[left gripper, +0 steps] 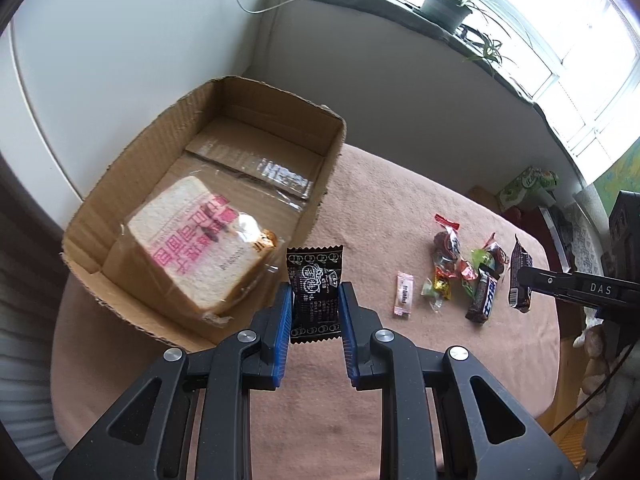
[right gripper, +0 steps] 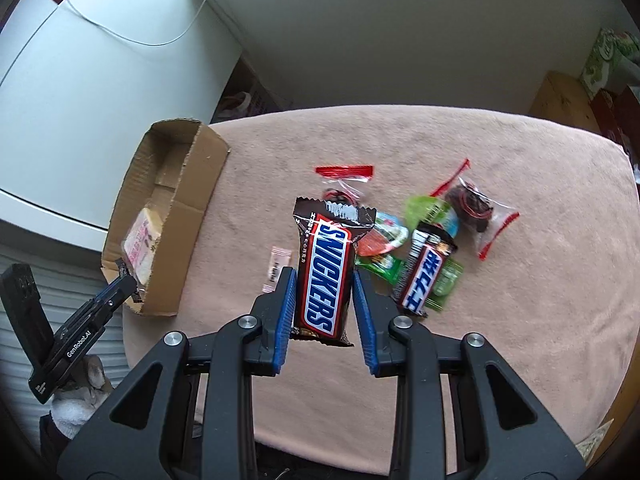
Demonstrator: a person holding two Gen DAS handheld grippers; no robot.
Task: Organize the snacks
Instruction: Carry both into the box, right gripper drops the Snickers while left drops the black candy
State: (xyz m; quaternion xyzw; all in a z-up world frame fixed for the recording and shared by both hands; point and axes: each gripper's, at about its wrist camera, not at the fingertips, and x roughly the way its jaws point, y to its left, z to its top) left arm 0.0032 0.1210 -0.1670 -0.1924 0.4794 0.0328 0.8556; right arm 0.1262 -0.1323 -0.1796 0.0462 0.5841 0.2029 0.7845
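right wrist view: right gripper [right gripper: 324, 300] clamps one brown snickers bar [right gripper: 324, 268], left gripper [left gripper: 316, 306] clamps one black printed sachet [left gripper: 316, 292], one wrapped bread slice [left gripper: 204, 248] in the cardboard box [left gripper: 280, 96].

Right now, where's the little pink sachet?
In the left wrist view the pink sachet lies flat on the pink tablecloth, alone between the cardboard box and the snack pile, just left of the pile.

The Snickers bar [right gripper: 322, 270] hides part of the clear red-edged packet [right gripper: 343, 178] behind it; small wrapped sweets [left gripper: 440, 284] mid-table overlap, their print too small to read, and the cardboard box [right gripper: 188, 216] wall conceals most of the bread [right gripper: 141, 240]
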